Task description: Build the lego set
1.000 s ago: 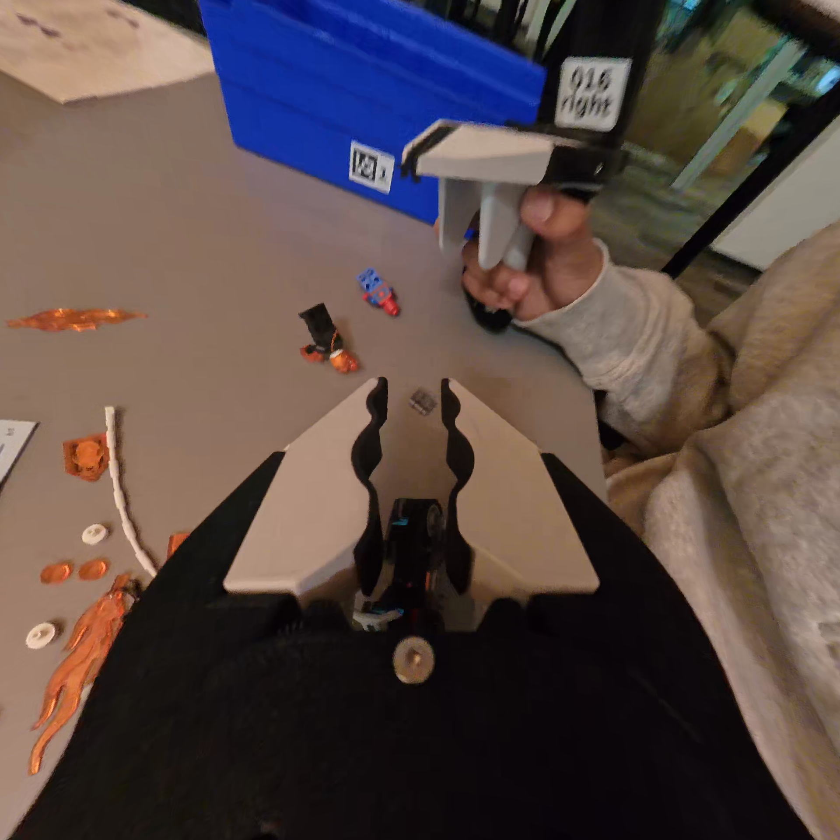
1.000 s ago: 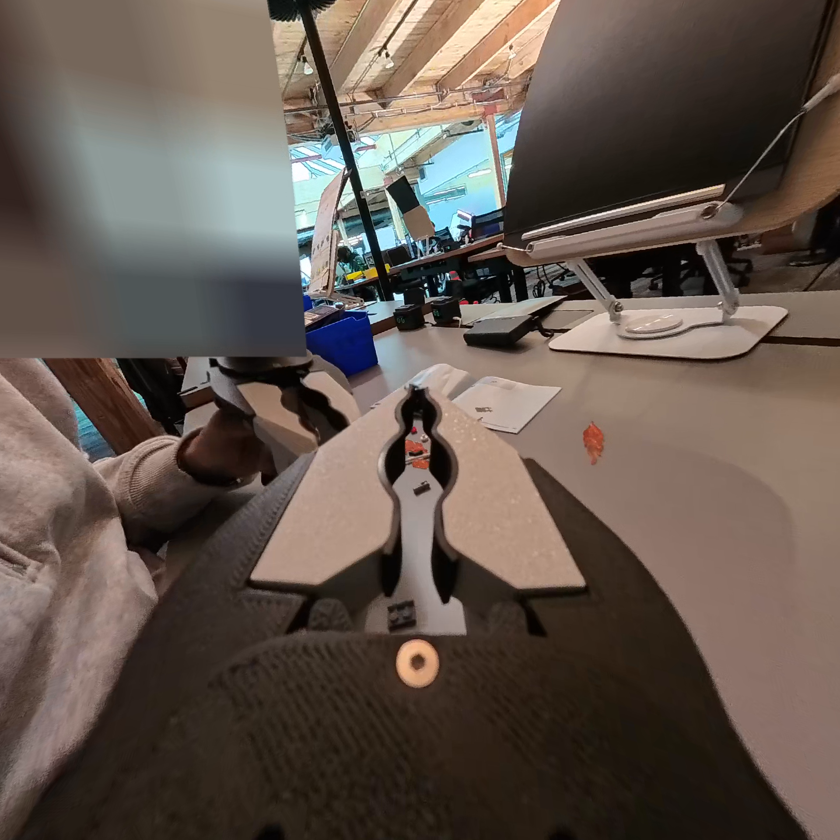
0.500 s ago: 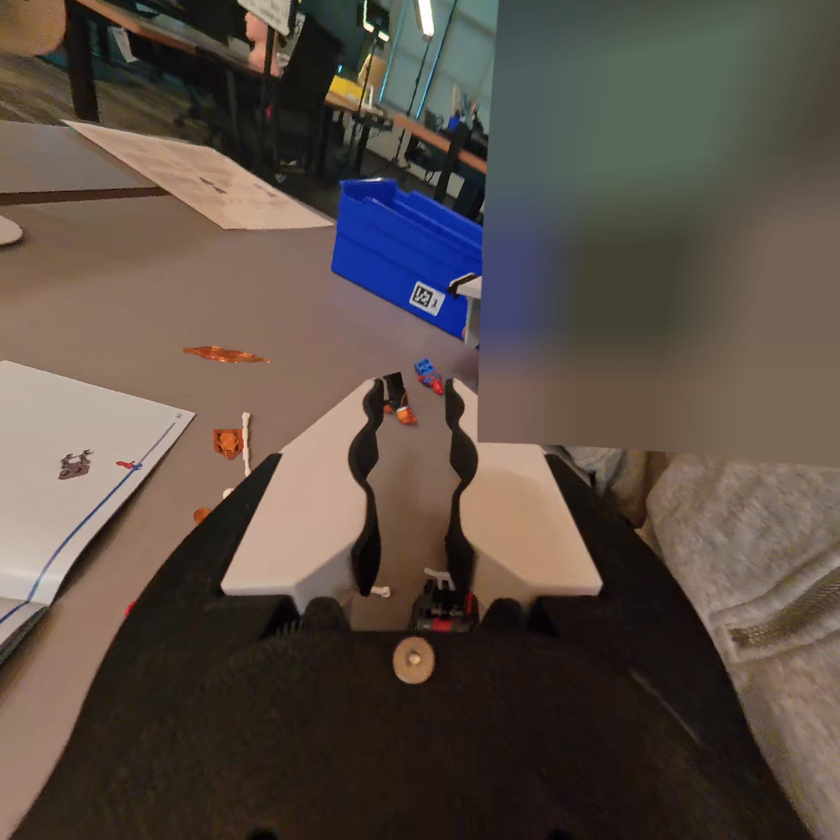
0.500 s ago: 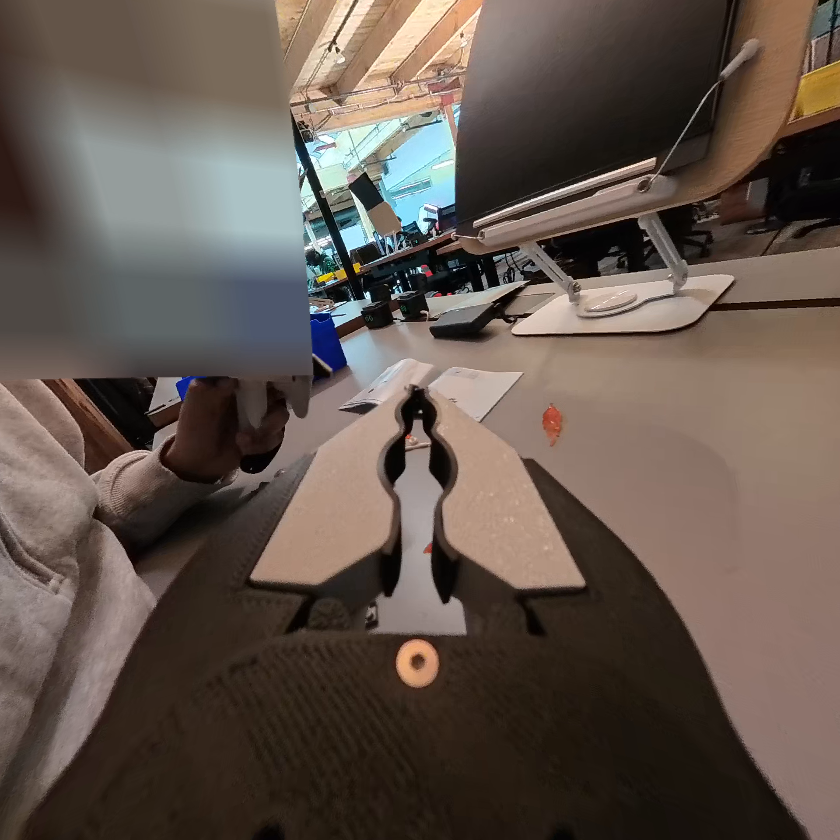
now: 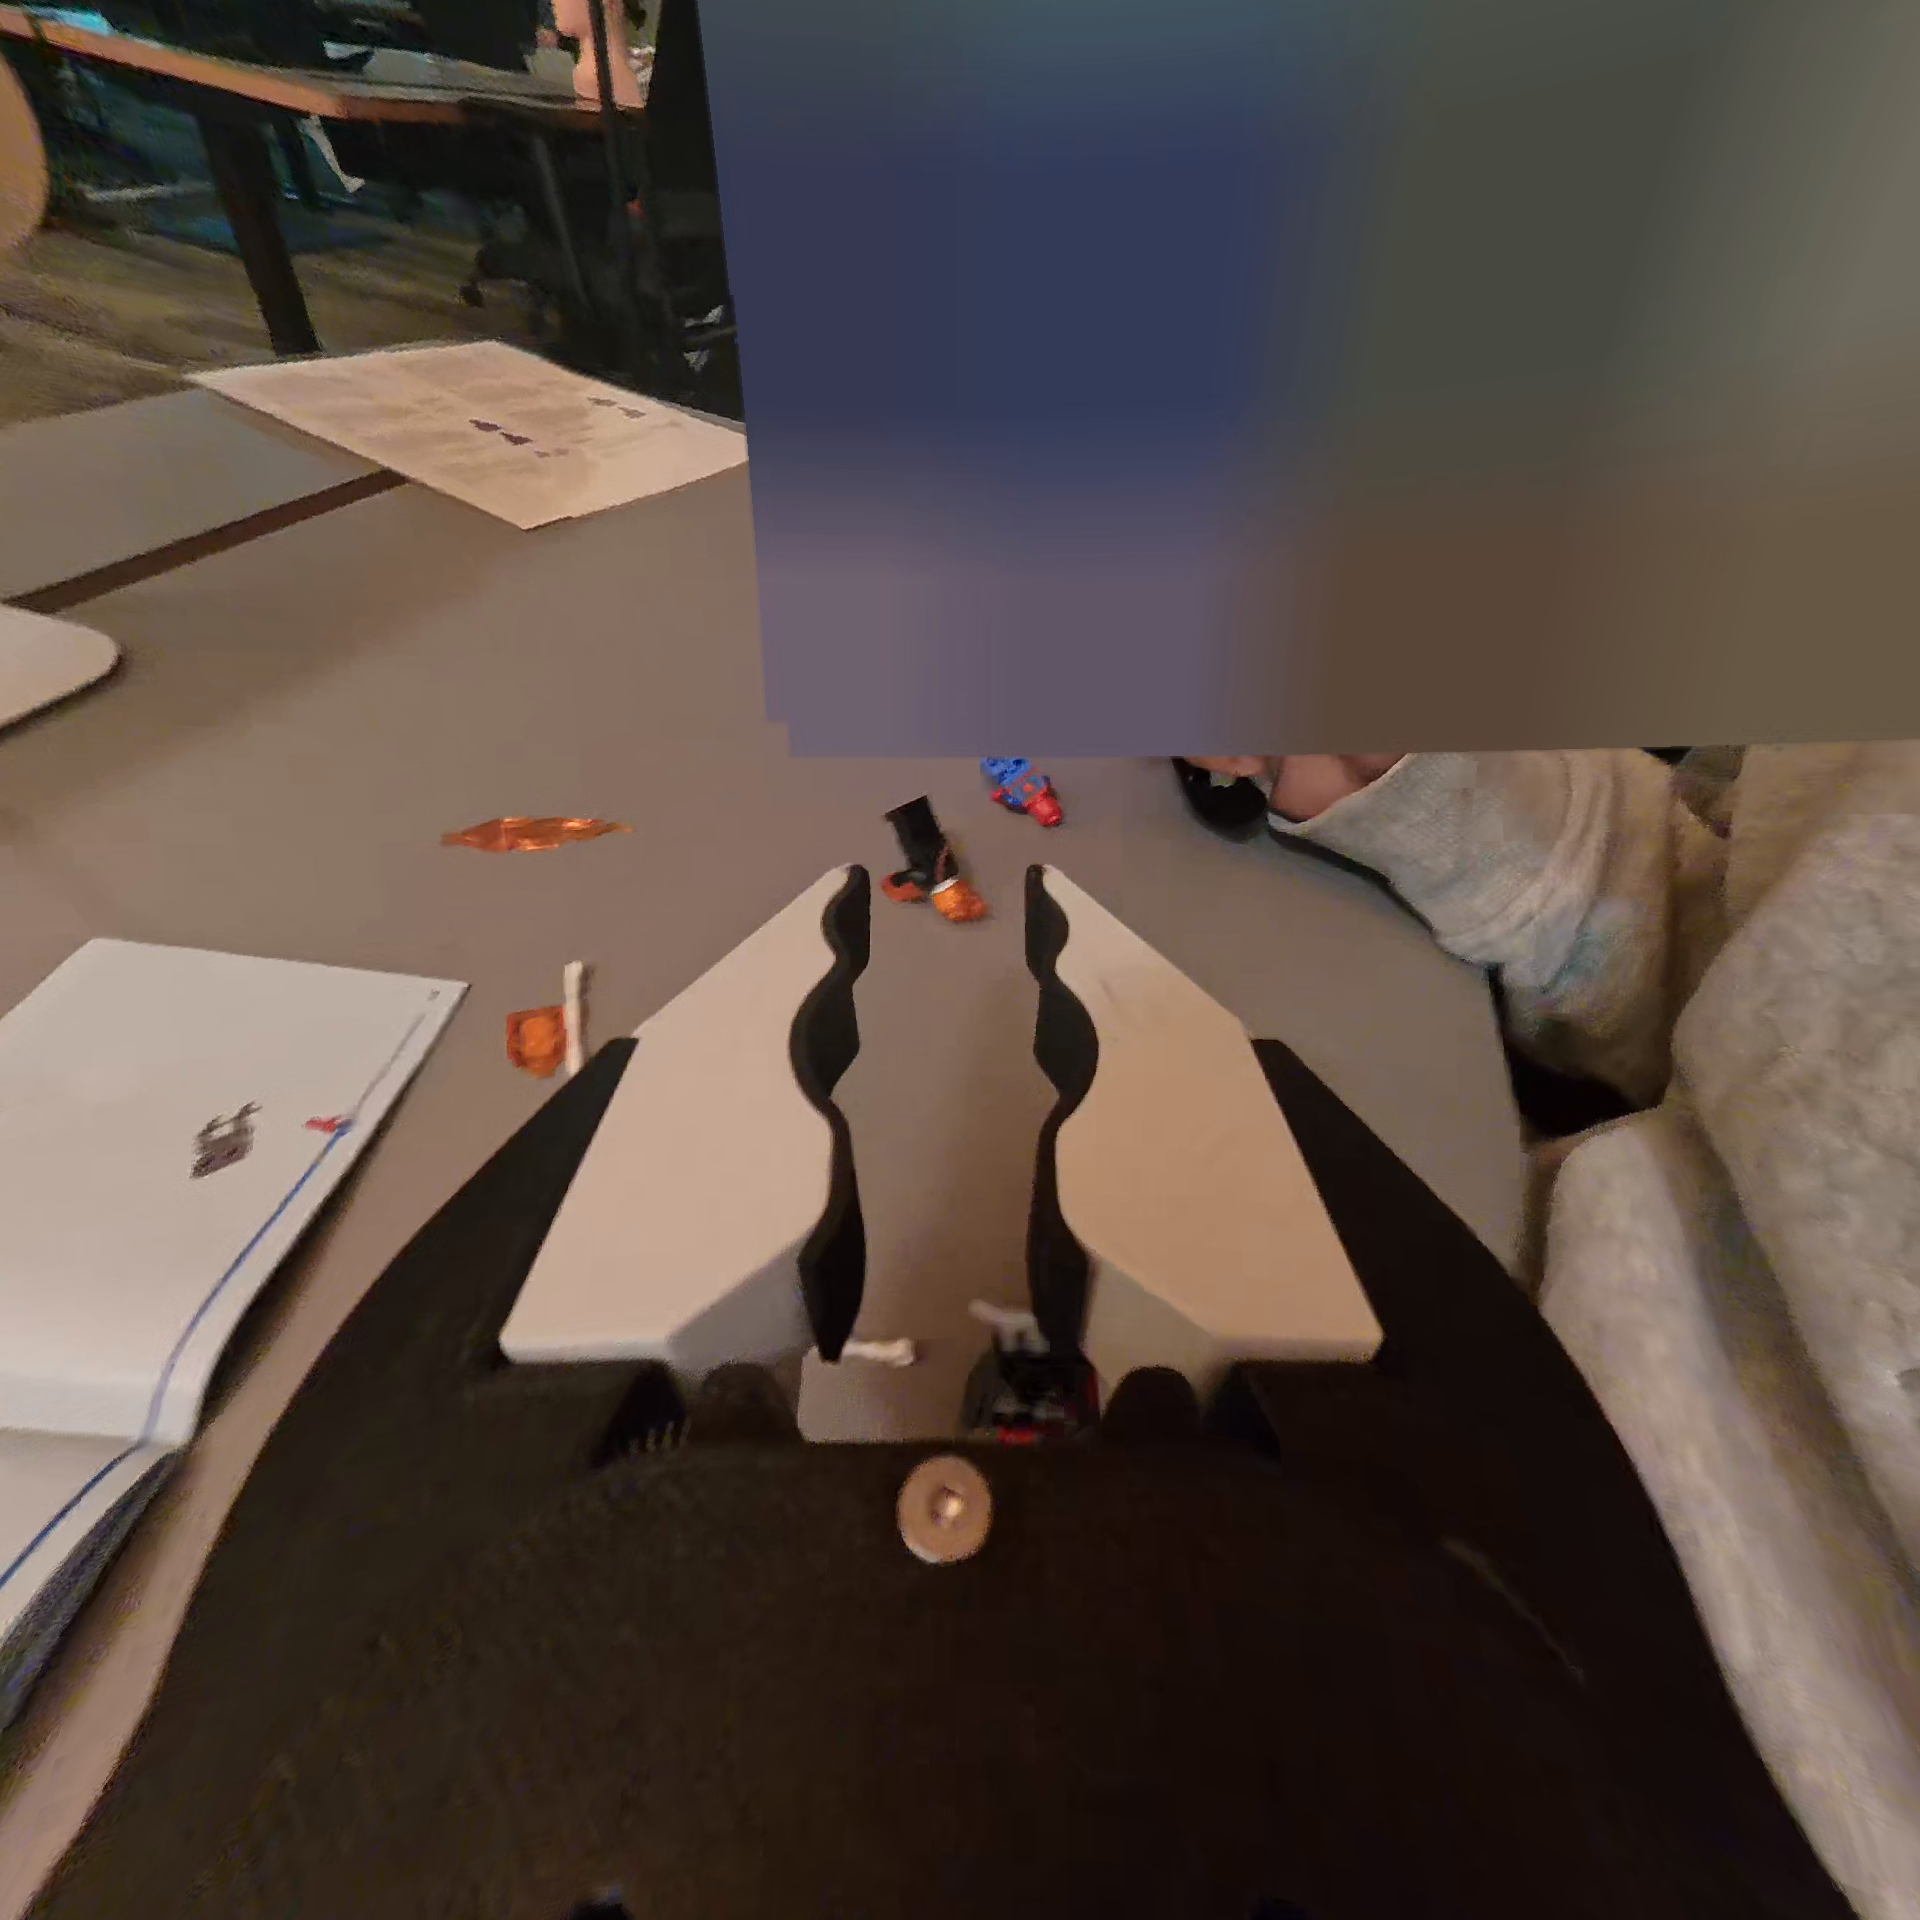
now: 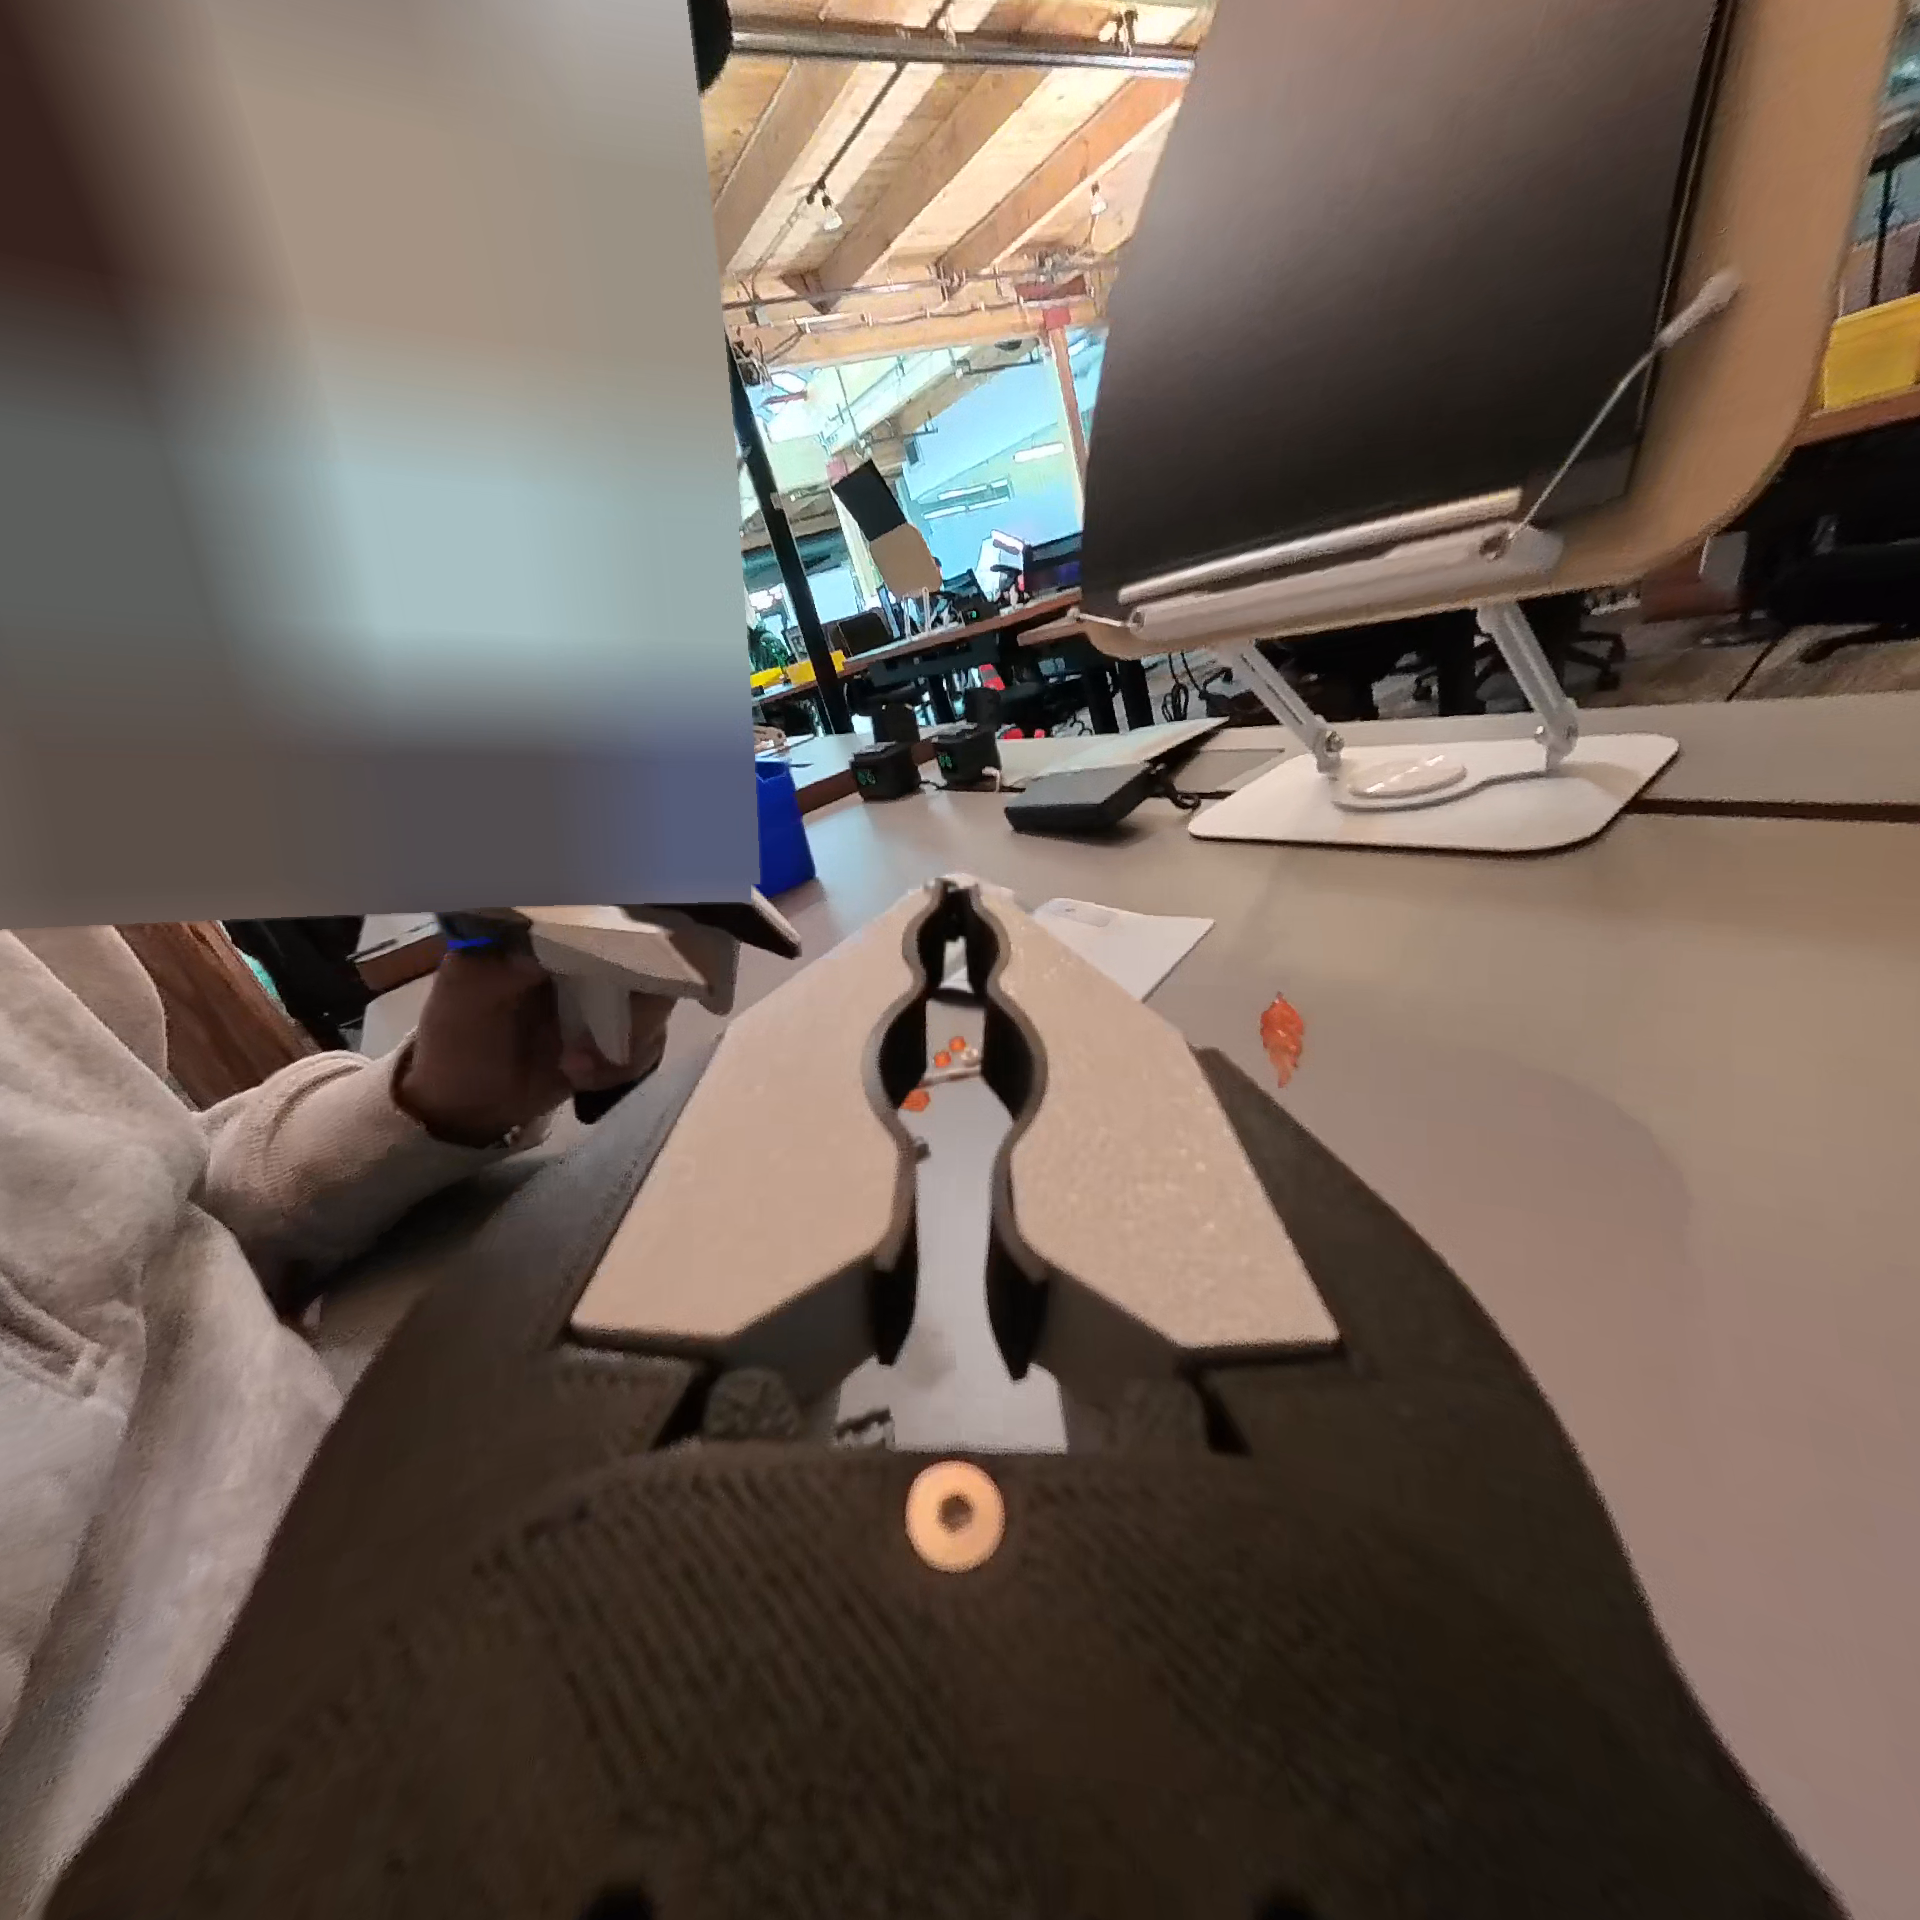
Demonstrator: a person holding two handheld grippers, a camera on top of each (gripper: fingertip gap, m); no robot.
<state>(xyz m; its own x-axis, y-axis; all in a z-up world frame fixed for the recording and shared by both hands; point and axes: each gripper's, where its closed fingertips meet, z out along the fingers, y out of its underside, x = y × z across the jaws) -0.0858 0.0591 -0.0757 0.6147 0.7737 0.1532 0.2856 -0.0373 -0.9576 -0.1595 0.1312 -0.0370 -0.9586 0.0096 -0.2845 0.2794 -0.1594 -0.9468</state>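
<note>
Lego pieces lie loose on a grey table (image 5: 312, 675): a black-and-orange figure (image 5: 925, 862) just beyond the left gripper (image 5: 943, 878), at its 12 o'clock, and a blue-and-red piece (image 5: 1023, 790) a little farther, at 1 o'clock. An orange flame (image 5: 535, 833) sits at 10 o'clock, with an orange tile (image 5: 535, 1041) and a white chain (image 5: 572, 1013) touching or nearly so at 9 o'clock. A small black-and-red assembly (image 5: 1029, 1387) and a white bit (image 5: 878, 1351) show low between the fingers, near the gripper's base; whether they rest on the table below cannot be told.

The left gripper is spread wide and holds nothing. The right gripper (image 6: 951, 896) is pinched nearly together at the tips; something dark sits at the very tip, too small to tell if it is a gripped piece. Through its gap, small orange studs (image 6: 951, 1049) show on the table, and another flame (image 6: 1280, 1029) lies at 2 o'clock.

Instruction booklet (image 5: 156, 1164) lies open at the left gripper's 8 o'clock; a second sheet (image 5: 488, 426) sits at 11 o'clock, and a laptop stand (image 6: 1434, 779) is well apart.

Risks, as judged: the pieces are tiny and light, so a wide finger dropping onto the figure could flick it aside or scatter its neighbour. Both views are tilted up off the work, so a blind descent may miss. A loose pinch on the right could drop whatever it carries.
</note>
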